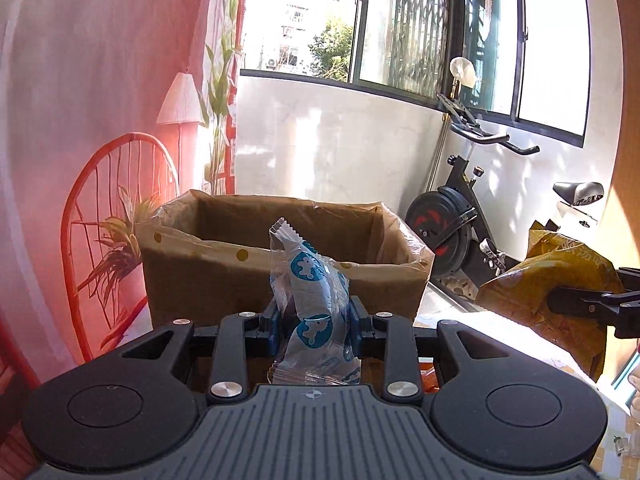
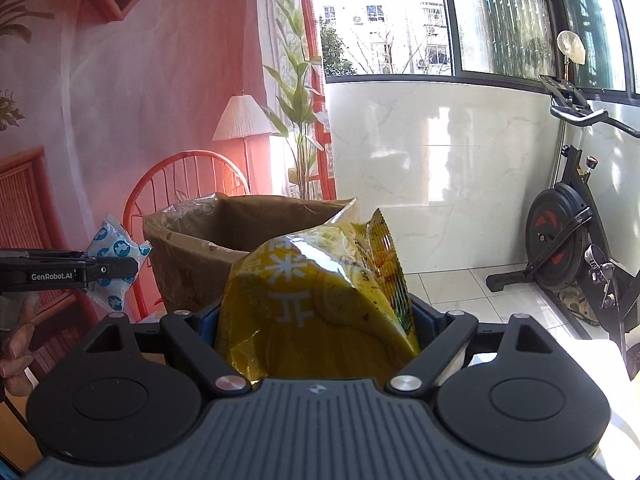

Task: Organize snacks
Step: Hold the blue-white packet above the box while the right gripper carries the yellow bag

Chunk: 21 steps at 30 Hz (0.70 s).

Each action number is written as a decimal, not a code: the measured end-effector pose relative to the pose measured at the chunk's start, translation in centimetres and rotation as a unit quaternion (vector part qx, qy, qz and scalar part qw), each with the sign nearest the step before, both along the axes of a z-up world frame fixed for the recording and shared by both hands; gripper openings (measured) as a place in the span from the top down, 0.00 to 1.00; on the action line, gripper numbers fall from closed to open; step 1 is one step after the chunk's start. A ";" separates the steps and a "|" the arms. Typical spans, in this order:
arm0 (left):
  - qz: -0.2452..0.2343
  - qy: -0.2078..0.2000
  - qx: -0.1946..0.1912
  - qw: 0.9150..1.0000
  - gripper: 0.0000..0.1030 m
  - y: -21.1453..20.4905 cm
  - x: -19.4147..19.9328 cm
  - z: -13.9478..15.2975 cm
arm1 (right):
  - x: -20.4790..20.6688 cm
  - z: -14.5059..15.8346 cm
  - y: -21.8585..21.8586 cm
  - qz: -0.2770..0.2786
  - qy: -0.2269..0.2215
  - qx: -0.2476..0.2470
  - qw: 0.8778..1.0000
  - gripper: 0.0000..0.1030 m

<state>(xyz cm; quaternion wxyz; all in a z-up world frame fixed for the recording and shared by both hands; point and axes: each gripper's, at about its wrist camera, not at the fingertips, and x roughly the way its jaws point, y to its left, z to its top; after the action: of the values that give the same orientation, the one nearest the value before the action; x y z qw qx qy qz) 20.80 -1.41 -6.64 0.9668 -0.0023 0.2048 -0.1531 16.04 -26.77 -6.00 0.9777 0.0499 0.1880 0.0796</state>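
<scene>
Right up against the left wrist lens sat the left gripper (image 1: 316, 320), its blue pads narrowed onto one small clear packet (image 1: 310, 304) printed with blue-and-white circles. That packet stood upright between the fingers, its crimped top edge poking up in front of the box. One packet, firmly pinched.

Over on the other side, the right gripper (image 2: 316, 320) had its jaws spread wide around one big yellow snack bag (image 2: 316, 300), white lettering across its front; the bag filled the whole gap, both pads pressing its flanks. So two snacks were up in the air, one per gripper.

Ahead of both stood a single cardboard box (image 1: 280, 264) lined with a clear plastic bag, open at the top, its inside dark. Neither snack was inside it; both hung in front of it, on the near side of its rim.

Both grippers pointed slightly downward toward the box, side by side and apart. From the right wrist view, the left gripper showed side-on at the left edge, with a person's hand (image 2: 16, 352) below it.

Behind: one red rattan chair (image 2: 188, 184), one white-shaded lamp (image 2: 242, 118), one exercise bike (image 2: 568, 232) by the window.
</scene>
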 end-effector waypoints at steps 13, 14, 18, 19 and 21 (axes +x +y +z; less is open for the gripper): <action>-0.004 -0.048 0.000 0.999 0.67 0.4 1.1 3.9 | 2.6 4.1 0.9 0.004 -0.033 -0.015 0.999 0.15; -0.004 -0.050 0.001 0.999 0.67 0.4 1.1 4.1 | 2.8 4.4 0.9 0.004 -0.034 -0.016 0.999 0.15; -0.003 -0.061 0.004 0.998 0.67 0.7 1.4 4.7 | 4.0 5.5 1.2 0.005 -0.041 -0.018 0.999 0.15; -0.003 -0.063 0.004 0.998 0.67 0.7 1.5 4.9 | 4.2 5.7 1.3 0.006 -0.043 -0.019 0.999 0.15; -0.001 -0.066 0.005 0.998 0.67 0.9 1.8 5.3 | 4.9 6.3 1.4 0.007 -0.045 -0.022 0.999 0.15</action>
<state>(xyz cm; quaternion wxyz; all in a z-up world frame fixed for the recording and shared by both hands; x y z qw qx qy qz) 22.63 -0.56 -1.35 0.9780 0.0133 0.1412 -0.1531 20.92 -25.36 0.33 0.9854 0.0239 0.1461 0.0846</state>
